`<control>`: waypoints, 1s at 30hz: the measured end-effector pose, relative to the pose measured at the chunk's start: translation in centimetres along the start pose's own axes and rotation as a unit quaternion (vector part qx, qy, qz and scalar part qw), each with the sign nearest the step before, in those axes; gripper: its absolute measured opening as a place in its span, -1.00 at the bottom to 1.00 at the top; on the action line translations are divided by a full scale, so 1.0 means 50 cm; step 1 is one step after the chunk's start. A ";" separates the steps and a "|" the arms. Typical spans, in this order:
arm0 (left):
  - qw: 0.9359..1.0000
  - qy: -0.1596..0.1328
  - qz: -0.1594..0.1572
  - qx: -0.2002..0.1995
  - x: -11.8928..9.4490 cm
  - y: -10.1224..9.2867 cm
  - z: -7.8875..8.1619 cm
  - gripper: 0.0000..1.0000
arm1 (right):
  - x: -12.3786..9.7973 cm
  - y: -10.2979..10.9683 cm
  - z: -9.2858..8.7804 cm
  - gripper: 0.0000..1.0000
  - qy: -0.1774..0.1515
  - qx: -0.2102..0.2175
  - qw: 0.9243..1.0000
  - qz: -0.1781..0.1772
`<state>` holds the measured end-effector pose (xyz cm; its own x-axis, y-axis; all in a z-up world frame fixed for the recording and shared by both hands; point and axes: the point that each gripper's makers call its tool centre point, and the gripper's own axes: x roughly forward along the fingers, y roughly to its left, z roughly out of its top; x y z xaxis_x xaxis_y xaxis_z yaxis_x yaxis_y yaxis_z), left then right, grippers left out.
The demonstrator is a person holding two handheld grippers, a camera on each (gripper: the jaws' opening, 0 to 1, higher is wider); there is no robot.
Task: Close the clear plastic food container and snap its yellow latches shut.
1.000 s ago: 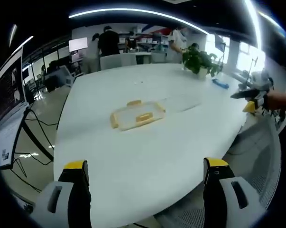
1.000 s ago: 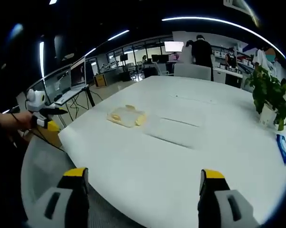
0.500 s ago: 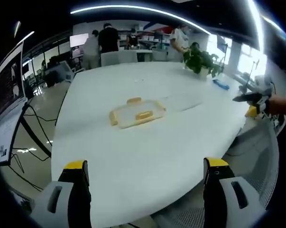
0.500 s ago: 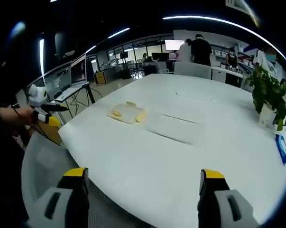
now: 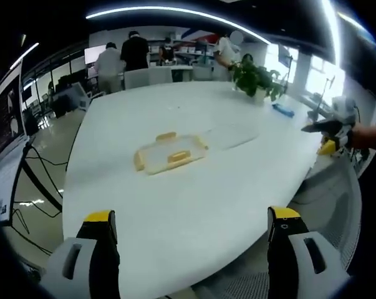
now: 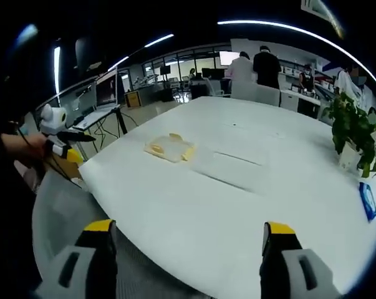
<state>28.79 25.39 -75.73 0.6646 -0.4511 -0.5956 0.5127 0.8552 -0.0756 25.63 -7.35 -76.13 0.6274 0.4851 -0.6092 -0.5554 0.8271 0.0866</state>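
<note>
A clear plastic food container point(image 5: 168, 151) with yellow latches lies flat on the white table point(image 5: 194, 199), well ahead of my left gripper point(image 5: 191, 230), whose jaws stand wide apart with nothing between them. In the right gripper view the same container point(image 6: 170, 147) sits far off toward the left of the table point(image 6: 237, 205). My right gripper point(image 6: 184, 240) is open too and holds nothing. The right gripper point(image 5: 328, 128), held by a hand, appears at the right edge of the left gripper view. The left gripper point(image 6: 60, 138) appears at the left of the right gripper view.
A potted plant point(image 5: 255, 78) and a flat blue object point(image 5: 282, 111) stand at the table's far side; the same plant point(image 6: 356, 134) shows in the right gripper view. Grey mesh chairs point(image 5: 337, 205) sit by the table edge. Several people stand at desks point(image 5: 131, 56) behind. A monitor and cables point(image 5: 13, 156) are left.
Both views have shifted slightly with the hands. The container lies where it was and both grippers stay open.
</note>
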 end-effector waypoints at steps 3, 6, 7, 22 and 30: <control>0.998 0.064 -0.019 -0.010 0.002 -0.001 -0.058 0.98 | 0.026 -0.033 -0.045 0.97 0.060 0.054 0.997 -0.021; 0.999 0.032 -0.007 0.033 -0.016 0.006 -0.035 0.98 | 0.010 -0.019 0.036 0.92 -0.018 0.013 1.000 -0.016; 0.999 0.035 -0.005 0.035 -0.019 0.007 -0.042 0.98 | 0.011 -0.020 0.029 0.92 -0.005 -0.018 1.000 -0.020; 0.999 0.032 -0.022 0.003 0.009 -0.022 -0.063 0.98 | 0.040 -0.009 -0.029 0.90 0.019 0.020 1.000 -0.012; 1.000 0.027 -0.013 -0.009 0.006 -0.002 -0.064 0.98 | 0.038 -0.019 -0.038 0.90 0.026 0.006 0.999 -0.023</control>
<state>27.21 26.00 -78.44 0.6205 -0.4584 -0.6362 0.5185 0.8485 -0.1056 26.33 -7.75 -78.87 0.6226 0.4310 -0.6531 -0.5197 0.8518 0.0667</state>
